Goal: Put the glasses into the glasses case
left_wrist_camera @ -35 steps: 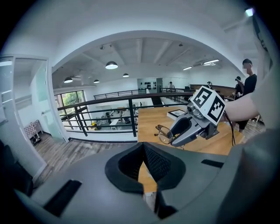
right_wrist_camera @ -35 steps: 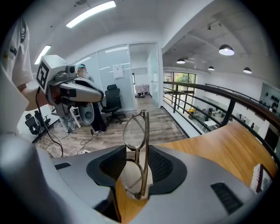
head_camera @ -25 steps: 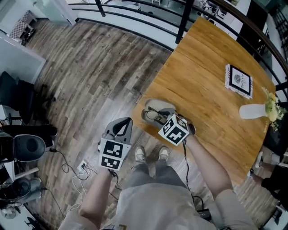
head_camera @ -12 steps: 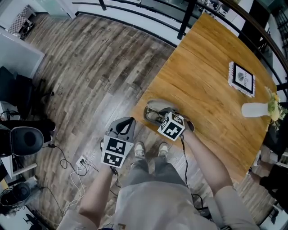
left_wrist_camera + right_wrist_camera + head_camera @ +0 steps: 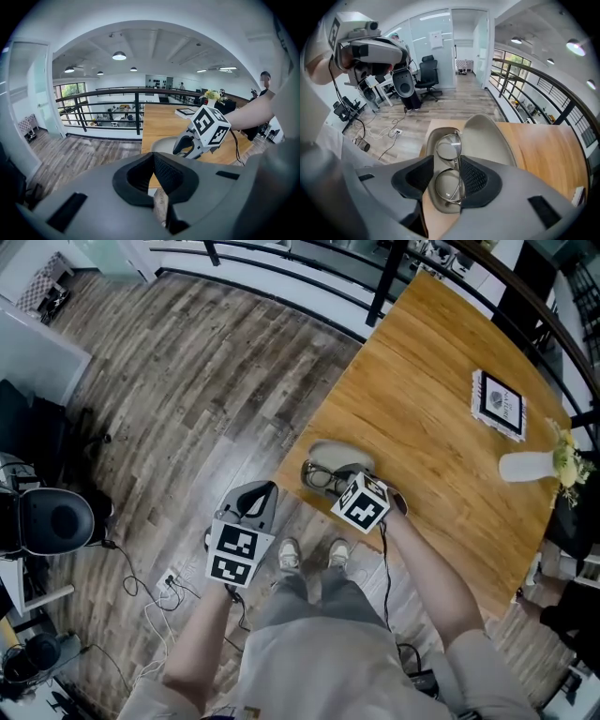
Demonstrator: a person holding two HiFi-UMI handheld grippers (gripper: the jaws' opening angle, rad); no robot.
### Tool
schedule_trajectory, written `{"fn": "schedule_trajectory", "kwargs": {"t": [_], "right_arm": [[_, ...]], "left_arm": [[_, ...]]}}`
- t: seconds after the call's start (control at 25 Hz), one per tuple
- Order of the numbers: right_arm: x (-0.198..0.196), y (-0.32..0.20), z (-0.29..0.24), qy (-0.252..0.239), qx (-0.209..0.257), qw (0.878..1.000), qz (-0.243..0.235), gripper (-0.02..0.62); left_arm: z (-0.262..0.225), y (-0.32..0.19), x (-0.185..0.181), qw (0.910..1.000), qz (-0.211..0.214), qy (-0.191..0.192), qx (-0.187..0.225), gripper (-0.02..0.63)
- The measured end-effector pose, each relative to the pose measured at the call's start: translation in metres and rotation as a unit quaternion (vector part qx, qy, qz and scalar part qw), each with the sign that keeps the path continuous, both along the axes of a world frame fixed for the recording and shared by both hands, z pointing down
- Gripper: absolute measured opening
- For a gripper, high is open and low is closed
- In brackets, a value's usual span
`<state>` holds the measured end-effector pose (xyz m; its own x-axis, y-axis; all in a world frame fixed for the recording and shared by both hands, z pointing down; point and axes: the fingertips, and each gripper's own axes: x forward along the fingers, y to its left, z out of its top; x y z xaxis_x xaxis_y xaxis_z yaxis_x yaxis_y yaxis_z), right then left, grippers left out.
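At the lower middle of the head view, the left gripper [image 5: 255, 504] hangs over the wood floor [image 5: 187, 381], just off the table's edge. In its own view the jaws are drawn together with nothing between them. Just to its right, the right gripper [image 5: 339, 484] points steeply down at the near corner of the wooden table [image 5: 431, 399]. In the right gripper view its jaws stand wide and are opening, one pad on each side of the glasses [image 5: 449, 149]. The glasses lie with their lenses facing the camera in the lower shell of the glasses case [image 5: 487, 140]. A gap shows at the left pad, while the right pad sits just beside the frame's rim. The grey case lies open, its lid tilted back toward the table's middle. Farther off, near the head view's right edge, a framed card [image 5: 497, 406] lies flat. A white vase [image 5: 525, 468] with pale flowers sits below it in the frame.
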<state>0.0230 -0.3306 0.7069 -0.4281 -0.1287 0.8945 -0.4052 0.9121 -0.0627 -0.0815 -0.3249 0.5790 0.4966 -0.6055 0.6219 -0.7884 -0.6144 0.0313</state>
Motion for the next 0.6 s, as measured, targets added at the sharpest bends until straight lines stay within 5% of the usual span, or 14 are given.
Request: {"fn": "schedule_trajectory", "kwargs": {"t": [0.36, 0.6], "right_arm": [[0.006, -0.018, -0.076, -0.055, 0.049, 0.995, 0.066, 0.193], [0.001, -0.029, -0.149, -0.149, 0.080, 0.977, 0.128, 0.124]], "left_arm": [[-0.032, -0.005, 0.000, 0.9994, 0.009, 0.004, 0.032, 0.015], [-0.082, -0.018, -0.015, 0.9966, -0.014, 0.020, 0.079, 0.015]]}}
